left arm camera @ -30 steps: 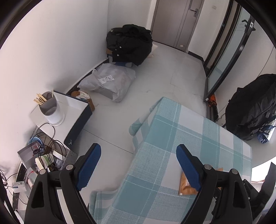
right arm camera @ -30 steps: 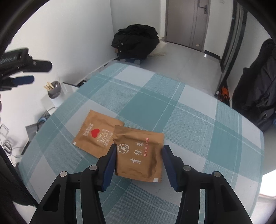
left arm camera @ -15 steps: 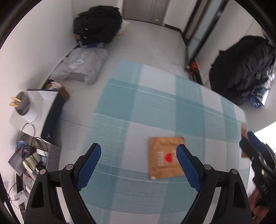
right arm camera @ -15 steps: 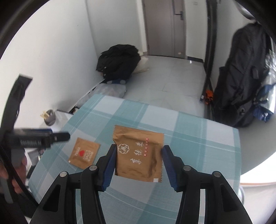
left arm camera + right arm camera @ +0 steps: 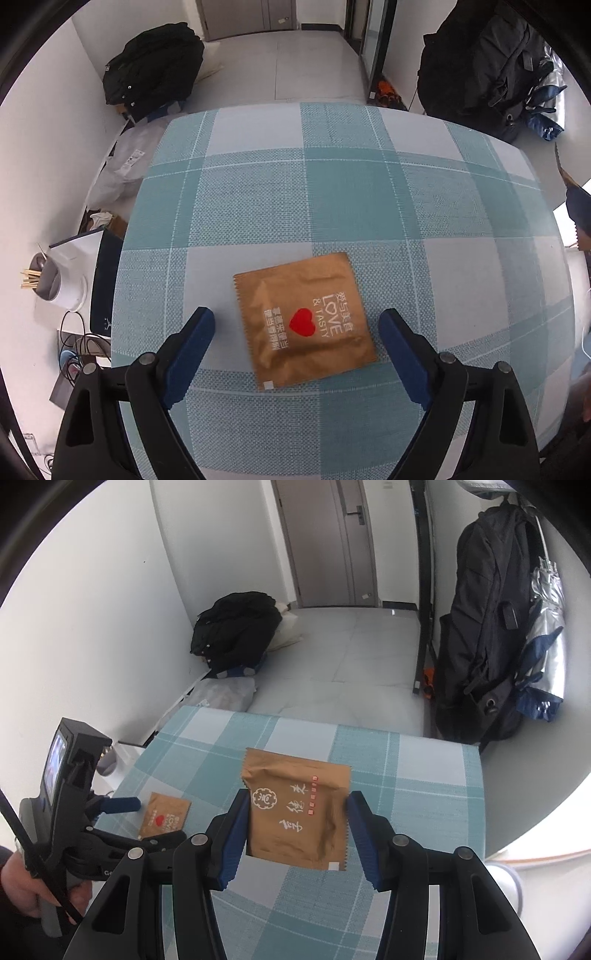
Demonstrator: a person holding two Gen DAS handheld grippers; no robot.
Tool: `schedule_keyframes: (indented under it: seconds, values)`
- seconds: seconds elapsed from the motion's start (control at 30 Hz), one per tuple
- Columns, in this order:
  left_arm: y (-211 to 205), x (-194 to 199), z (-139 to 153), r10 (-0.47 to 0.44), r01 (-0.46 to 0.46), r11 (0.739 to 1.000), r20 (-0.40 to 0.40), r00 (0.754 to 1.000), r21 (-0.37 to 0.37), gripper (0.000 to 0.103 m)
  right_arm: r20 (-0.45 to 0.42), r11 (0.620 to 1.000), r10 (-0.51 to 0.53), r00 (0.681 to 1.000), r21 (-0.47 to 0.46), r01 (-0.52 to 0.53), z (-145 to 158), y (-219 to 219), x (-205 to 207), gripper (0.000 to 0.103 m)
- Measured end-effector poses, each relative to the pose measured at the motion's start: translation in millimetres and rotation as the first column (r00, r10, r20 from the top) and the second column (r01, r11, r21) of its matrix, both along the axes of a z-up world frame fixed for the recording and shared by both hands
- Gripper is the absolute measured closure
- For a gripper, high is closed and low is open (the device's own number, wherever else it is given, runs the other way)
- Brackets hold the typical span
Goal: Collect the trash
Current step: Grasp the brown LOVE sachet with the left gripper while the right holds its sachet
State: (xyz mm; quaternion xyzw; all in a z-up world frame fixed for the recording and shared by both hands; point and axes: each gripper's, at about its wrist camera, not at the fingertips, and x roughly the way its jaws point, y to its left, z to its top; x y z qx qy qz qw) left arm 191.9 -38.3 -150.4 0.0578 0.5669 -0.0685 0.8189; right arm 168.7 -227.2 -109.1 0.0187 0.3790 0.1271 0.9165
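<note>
Left gripper [image 5: 295, 332] had swung over the heart wrapper [image 5: 303, 321], fingers spread wide; right gripper [image 5: 295, 816] stayed clamped on its wrapper [image 5: 295, 808].
Risk: flat wrapper might slide on tablecloth [image 5: 332, 184], escaping the closing fingers.

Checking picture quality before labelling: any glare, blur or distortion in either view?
Left wrist: strong fisheye bending of the table, heart packet sharp, window glare at the right edge. Right wrist: held packet slightly soft, bright washout lower right.

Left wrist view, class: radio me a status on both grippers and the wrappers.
Left gripper open, straddling heart wrapper flat on tablecloth. Right gripper shut on second wrapper, lifted. Nothing in the way.
</note>
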Motion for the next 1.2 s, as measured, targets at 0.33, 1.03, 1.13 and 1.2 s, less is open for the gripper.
schedule_keyframes:
  seconds: [0.33, 1.03, 1.13, 1.2]
  values:
    - [7, 4, 8, -0.038, 0.038, 0.999, -0.008, 0.999, -0.038, 0.067, -0.015, 1.000, -0.017, 1.000, 0.012, 0.017, -2, -10, 1, 0.052]
    - [10, -5, 28, -0.040, 0.046, 0.975, 0.030, 0.999, -0.218, 0.101, -0.002, 1.000, -0.026, 1.000, 0.001, 0.026, -2, -8, -2, 0.051]
    - [1, -2, 13, -0.053, 0.046, 0.981, -0.032, 0.998, -0.189, 0.074, -0.010, 1.000, -0.028, 1.000, 0.005, 0.028, -3, -9, -2, 0.051]
    - [-6, -6, 12, -0.075, 0.075, 0.985, 0.002, 0.997, -0.153, 0.049, -0.008, 1.000, -0.026, 1.000, 0.001, 0.026, -2, -9, -3, 0.051]
